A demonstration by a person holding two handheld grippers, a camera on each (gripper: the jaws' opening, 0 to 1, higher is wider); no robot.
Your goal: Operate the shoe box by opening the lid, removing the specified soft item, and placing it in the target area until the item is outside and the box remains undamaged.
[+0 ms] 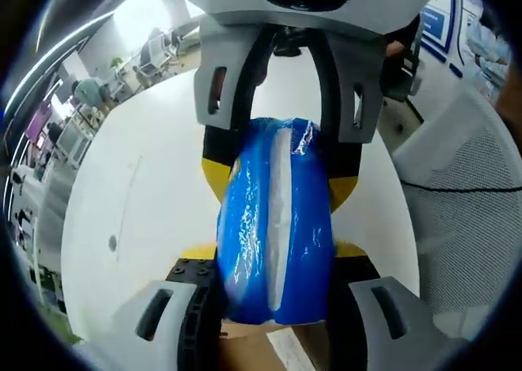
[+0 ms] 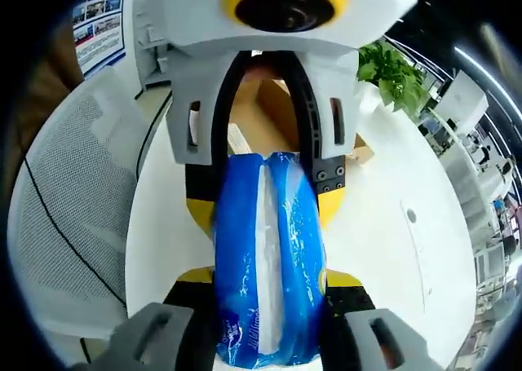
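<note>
A: What's the biggest thing around?

B: The round white desk point(image 1: 147, 183). Wide bare surface spreads to one side of the claws, and its curved edge runs close by a white mesh office chair point(image 2: 73, 216) on the other side.

A: And the shoe box?

B: A brown cardboard box point(image 2: 261, 118) sits on the desk behind the opposite claw in the right gripper view; a corner of it shows low in the left gripper view too. I can't tell what is inside it.

A: Where is the soft item?

B: The blue glossy plastic-wrapped soft pack with a white seam point(image 1: 277, 224) is outside the box, held up above the desk between both claws.

A: How are the claws set?

B: The left claw point(image 1: 277, 306) is clamped on one end of the pack, its jaws pressed against the wrap. The right claw point(image 2: 269, 338) grips the other end the same way. Each faces the other, the pack bridging them.

A: Anything smaller?

B: A green leafy plant point(image 2: 391, 73) near the desk's far edge.
</note>
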